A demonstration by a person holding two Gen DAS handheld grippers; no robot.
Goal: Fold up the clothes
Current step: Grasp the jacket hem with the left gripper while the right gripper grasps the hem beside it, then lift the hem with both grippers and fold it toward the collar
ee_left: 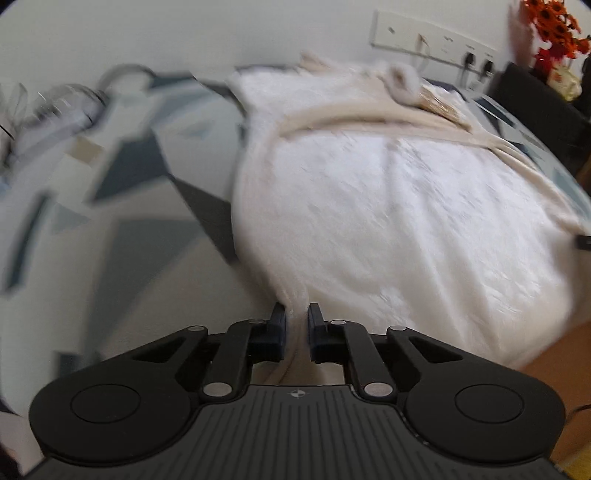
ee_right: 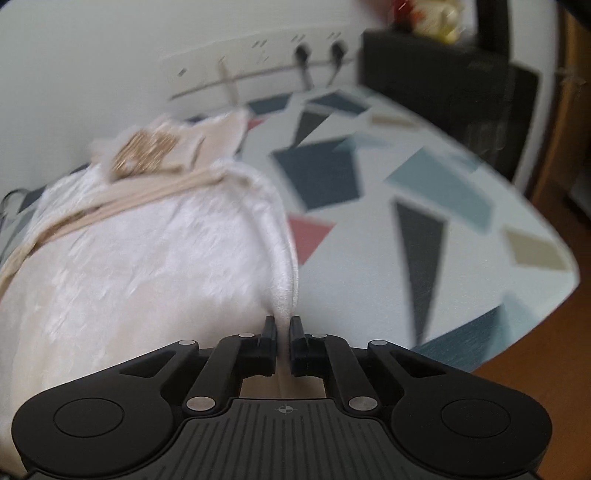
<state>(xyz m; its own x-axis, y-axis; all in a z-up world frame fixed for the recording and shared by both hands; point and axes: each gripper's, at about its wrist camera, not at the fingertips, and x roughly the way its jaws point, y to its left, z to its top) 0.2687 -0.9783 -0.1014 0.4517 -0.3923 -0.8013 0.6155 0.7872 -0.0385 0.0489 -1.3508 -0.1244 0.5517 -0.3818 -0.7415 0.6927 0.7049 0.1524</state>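
A white fluffy garment with cream trim lies spread on a table with a geometric patterned top. My left gripper is shut on the garment's near left edge, with cloth bunched between the fingers. In the right wrist view the same garment fills the left half. My right gripper is shut on its near right edge. A gold sequined patch shows near the garment's far end. Both views are motion-blurred.
A white power strip with plugged cables runs along the back wall. A black box stands at the table's far right, with orange flowers above it. Clear glassware sits at the far left. Wooden floor lies beyond the table edge.
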